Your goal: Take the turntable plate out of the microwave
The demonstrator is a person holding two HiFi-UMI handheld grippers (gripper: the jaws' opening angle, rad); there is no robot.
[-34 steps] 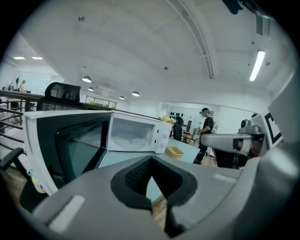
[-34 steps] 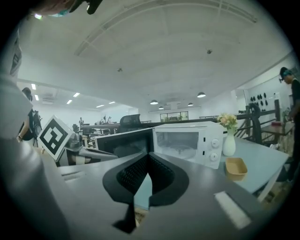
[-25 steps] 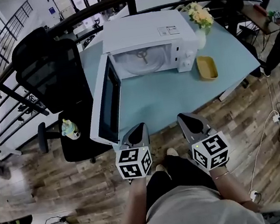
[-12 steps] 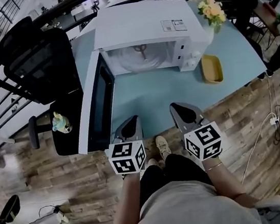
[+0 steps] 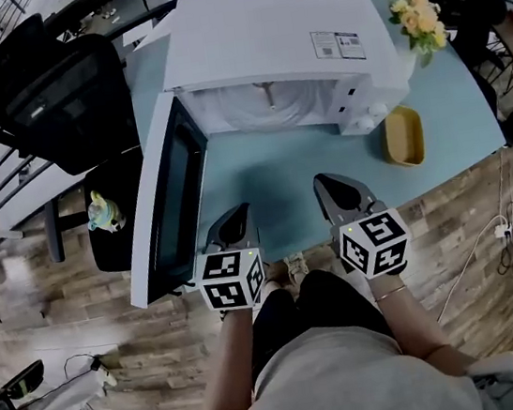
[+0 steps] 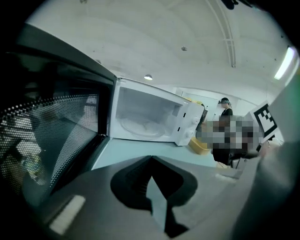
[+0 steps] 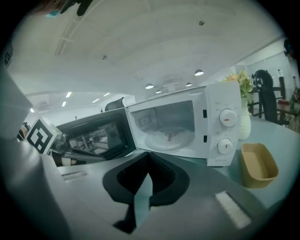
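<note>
Head view: left gripper (image 5: 236, 219) and right gripper (image 5: 333, 188) hover over the counter's (image 5: 270, 169) near edge. The microwave (image 5: 272, 45) is ahead, its door (image 5: 166, 202) open.

Left gripper view: jaws together and empty. The turntable plate (image 6: 140, 126) lies in the cavity, well ahead.

Right gripper view: jaws closed on nothing.

This looks like the approach step. Next, the jaws must open and reach the plate's rim.
</note>
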